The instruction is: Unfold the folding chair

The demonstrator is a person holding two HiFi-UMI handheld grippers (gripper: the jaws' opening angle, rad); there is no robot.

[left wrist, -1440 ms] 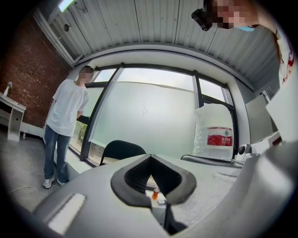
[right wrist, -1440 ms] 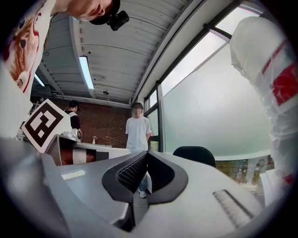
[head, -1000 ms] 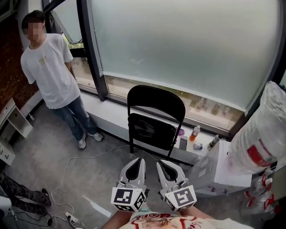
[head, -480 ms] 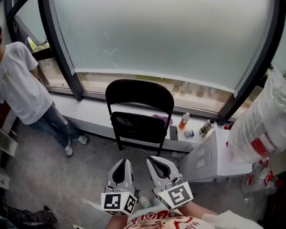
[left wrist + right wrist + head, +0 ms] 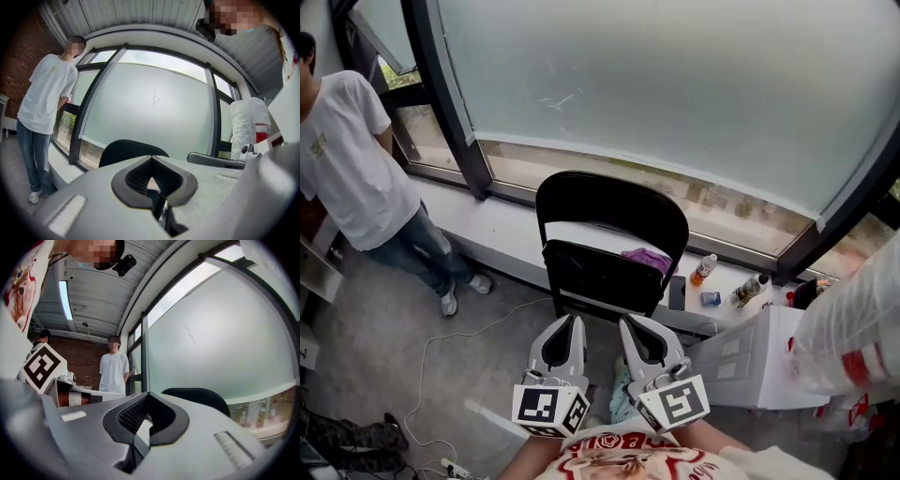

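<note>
The black folding chair (image 5: 609,220) stands folded against the low window ledge, its seat flat against the backrest. Its rounded back also shows in the left gripper view (image 5: 126,150) and the right gripper view (image 5: 197,397). My left gripper (image 5: 565,323) and right gripper (image 5: 635,325) are side by side just short of the chair's lower edge, pointing level at it. Both are shut with nothing between the jaws, as each gripper's own view shows for the left gripper (image 5: 152,161) and the right gripper (image 5: 145,399). Neither touches the chair.
A person in a white T-shirt (image 5: 347,159) stands at the left by the window. A purple cloth (image 5: 647,258) and bottles (image 5: 705,269) lie on the ledge (image 5: 487,225). A white cabinet (image 5: 750,361) and a wrapped white bundle (image 5: 853,319) stand at the right. A cable (image 5: 441,366) runs across the floor.
Both grippers have moved forward together toward the chair, which now sits closer above their tips. They stay shut and hold nothing.
</note>
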